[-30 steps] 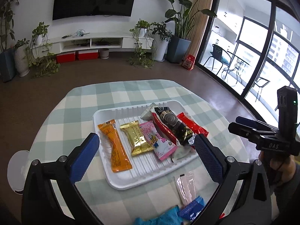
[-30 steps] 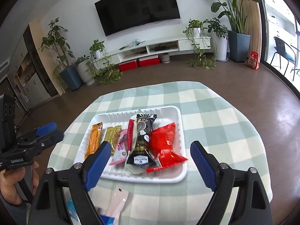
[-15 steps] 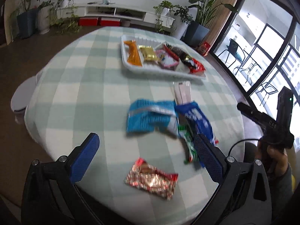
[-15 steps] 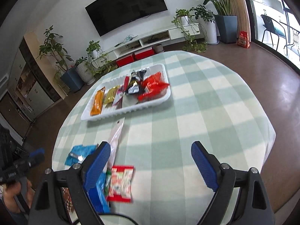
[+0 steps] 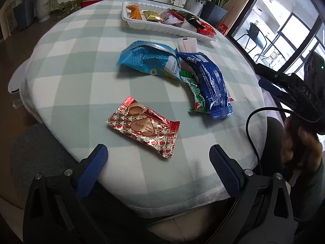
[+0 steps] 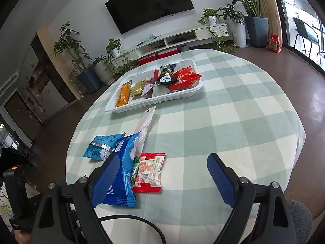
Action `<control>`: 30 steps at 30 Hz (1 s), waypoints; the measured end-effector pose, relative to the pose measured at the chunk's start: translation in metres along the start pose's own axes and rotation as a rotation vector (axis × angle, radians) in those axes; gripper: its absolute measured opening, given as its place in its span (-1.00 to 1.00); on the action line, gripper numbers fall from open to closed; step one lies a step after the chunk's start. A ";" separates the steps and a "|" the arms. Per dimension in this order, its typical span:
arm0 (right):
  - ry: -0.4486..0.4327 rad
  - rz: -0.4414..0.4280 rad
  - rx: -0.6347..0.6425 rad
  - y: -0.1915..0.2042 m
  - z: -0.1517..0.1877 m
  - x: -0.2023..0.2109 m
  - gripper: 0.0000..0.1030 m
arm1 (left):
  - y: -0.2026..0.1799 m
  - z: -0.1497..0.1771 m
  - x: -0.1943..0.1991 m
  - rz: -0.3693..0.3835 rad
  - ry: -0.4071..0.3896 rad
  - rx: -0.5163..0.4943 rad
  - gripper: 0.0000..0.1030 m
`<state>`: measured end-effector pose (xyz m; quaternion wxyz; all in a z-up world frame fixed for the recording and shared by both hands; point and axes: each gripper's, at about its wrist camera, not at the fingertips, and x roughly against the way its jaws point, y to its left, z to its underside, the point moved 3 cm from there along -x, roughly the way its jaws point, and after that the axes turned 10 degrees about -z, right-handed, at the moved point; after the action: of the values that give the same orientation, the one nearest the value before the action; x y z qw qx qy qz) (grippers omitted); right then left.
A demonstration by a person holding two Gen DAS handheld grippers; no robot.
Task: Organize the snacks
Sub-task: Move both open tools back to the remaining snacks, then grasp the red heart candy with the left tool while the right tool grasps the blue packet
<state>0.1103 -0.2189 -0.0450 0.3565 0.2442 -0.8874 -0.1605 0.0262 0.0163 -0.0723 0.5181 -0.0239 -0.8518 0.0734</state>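
Observation:
A white tray [image 5: 154, 26] [image 6: 178, 97] holding several snack packs sits at the far side of the round checked table. Loose on the cloth lie a red foil snack [image 5: 143, 127], a light blue bag [image 5: 147, 60] [image 6: 101, 147], a dark blue pack [image 5: 209, 83] [image 6: 121, 174], a red and green candy pack [image 6: 150, 169] [image 5: 198, 97] and a clear pale sachet [image 5: 186, 44] [image 6: 145, 126]. My left gripper [image 5: 158, 158] is open and empty, just short of the red foil snack. My right gripper [image 6: 162, 174] is open and empty, above the candy pack.
The table edge drops off close in front of both grippers. A grey chair seat [image 5: 36, 148] is at the lower left. The other hand-held gripper [image 5: 284, 85] hangs off the table's right side. Plants, a TV console and brown floor surround the table.
Both grippers have pulled back from over the tray to the near table edge and tilted down. The loose snacks now fill the view. Both stay open.

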 end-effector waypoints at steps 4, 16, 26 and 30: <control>0.005 -0.002 -0.022 -0.004 0.002 -0.001 0.75 | -0.001 -0.005 -0.006 0.021 -0.012 0.007 0.95; 0.030 0.001 -0.021 -0.004 0.009 -0.011 0.75 | -0.006 -0.028 -0.017 0.139 -0.060 0.000 0.97; 0.010 0.045 0.043 0.006 0.008 -0.007 0.75 | -0.010 -0.029 -0.028 -0.107 -0.074 -0.119 0.69; 0.007 0.046 0.078 0.014 0.010 -0.007 0.72 | -0.002 -0.032 -0.027 -0.112 -0.086 -0.107 0.23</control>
<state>0.1035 -0.2022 -0.0495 0.3534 0.2379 -0.8972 -0.1164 0.0666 0.0141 -0.0813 0.4823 -0.0008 -0.8760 -0.0004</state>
